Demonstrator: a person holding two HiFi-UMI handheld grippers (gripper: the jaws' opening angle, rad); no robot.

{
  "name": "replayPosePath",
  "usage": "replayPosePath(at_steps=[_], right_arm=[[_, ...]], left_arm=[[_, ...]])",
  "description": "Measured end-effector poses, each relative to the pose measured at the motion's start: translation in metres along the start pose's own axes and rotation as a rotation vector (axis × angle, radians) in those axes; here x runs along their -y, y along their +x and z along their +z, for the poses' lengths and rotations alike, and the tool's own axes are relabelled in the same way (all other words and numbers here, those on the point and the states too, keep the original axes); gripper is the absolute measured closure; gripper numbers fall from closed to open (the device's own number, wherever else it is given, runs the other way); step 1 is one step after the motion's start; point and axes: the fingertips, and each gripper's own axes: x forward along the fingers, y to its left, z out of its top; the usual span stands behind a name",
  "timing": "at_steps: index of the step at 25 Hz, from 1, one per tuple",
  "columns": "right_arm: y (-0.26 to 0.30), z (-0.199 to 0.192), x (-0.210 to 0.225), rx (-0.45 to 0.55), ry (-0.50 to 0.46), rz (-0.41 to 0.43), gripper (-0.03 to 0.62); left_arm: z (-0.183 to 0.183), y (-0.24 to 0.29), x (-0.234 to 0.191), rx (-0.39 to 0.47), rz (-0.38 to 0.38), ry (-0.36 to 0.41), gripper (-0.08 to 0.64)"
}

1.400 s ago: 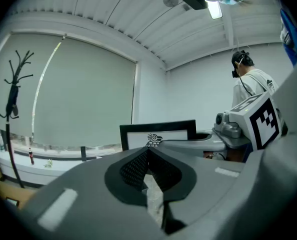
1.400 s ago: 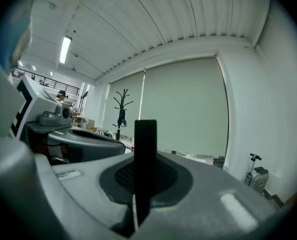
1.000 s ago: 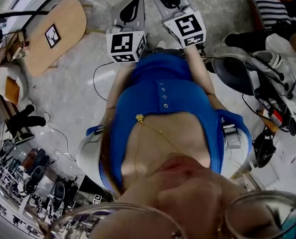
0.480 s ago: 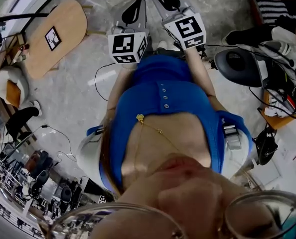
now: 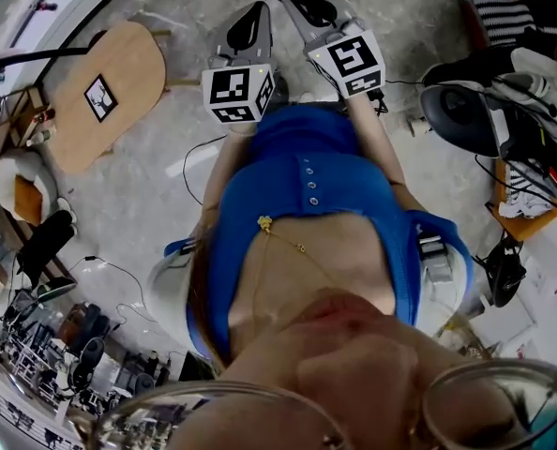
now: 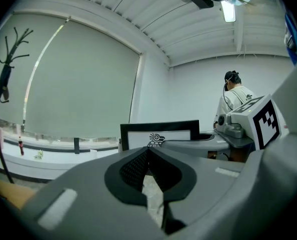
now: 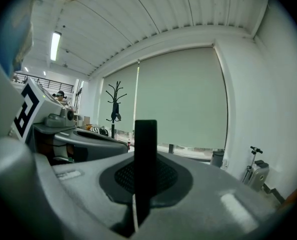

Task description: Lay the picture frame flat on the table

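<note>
right gripper (image 7: 145, 156): clamped on the picture frame (image 6: 138, 135); in its own view I see the frame edge-on, a black upright bar seated in the cleft between the two pads, with a thin white sliver along its lower left side
frame pose: upright, on edge, carried in the air; its top rises clear above the jaws
frame in left gripper view: I get the face at an angle, with a black border, a white mat and a small dark glyph near the middle; the lower part is hidden behind the left gripper's body and the lower right is covered by the right gripper's grey jaw
left gripper (image 6: 151, 150): pads meet at the tips, nothing between them; speckled floor (image 5: 157, 186) shows through the slot nearer the camera
spacing: in the head view the two grippers sit side by side, close but apart, both pointing away from the person's blue top (image 5: 307, 186)
marker cube (image 6: 264, 125): the right gripper's, at the right of the left gripper view
wooden table (image 5: 119, 50): upper left in the head view, well apart from both grippers; the frame is not on it
black-bordered square (image 5: 100, 97): on that table top, dark figure on white; I can't tell what it is
background: roller blind (image 7: 181, 104) over the window, coat stand (image 7: 116, 104) in front of it, person in white (image 6: 236, 96) beyond the right gripper
</note>
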Motion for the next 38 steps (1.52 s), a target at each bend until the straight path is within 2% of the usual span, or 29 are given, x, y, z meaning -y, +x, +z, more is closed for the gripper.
replayPosePath(at_steps=[4, 10, 18, 23, 30, 38], right_arm=[[0.037, 0.008, 0.018, -0.002, -0.018, -0.015, 0.581], [0.115, 0.009, 0.029, -0.026, -0.028, -0.018, 0.581], [0.163, 0.014, 0.024, -0.039, -0.024, -0.010, 0.581], [0.193, 0.017, 0.015, -0.058, -0.036, -0.005, 0.581], [0.212, 0.018, 0.027, -0.085, -0.032, 0.017, 0.581], [0.254, 0.014, 0.072, -0.092, -0.013, 0.044, 0.581]], left_arm=[[0.010, 0.030, -0.027, -0.001, -0.026, 0.006, 0.560], [0.011, 0.069, -0.091, -0.022, -0.066, 0.011, 0.560], [0.016, 0.083, -0.126, -0.042, -0.102, 0.019, 0.560], [0.013, 0.085, -0.157, -0.054, -0.102, -0.002, 0.560], [0.019, 0.102, -0.172, -0.051, -0.094, -0.020, 0.559], [0.024, 0.157, -0.199, -0.065, -0.047, -0.036, 0.560]])
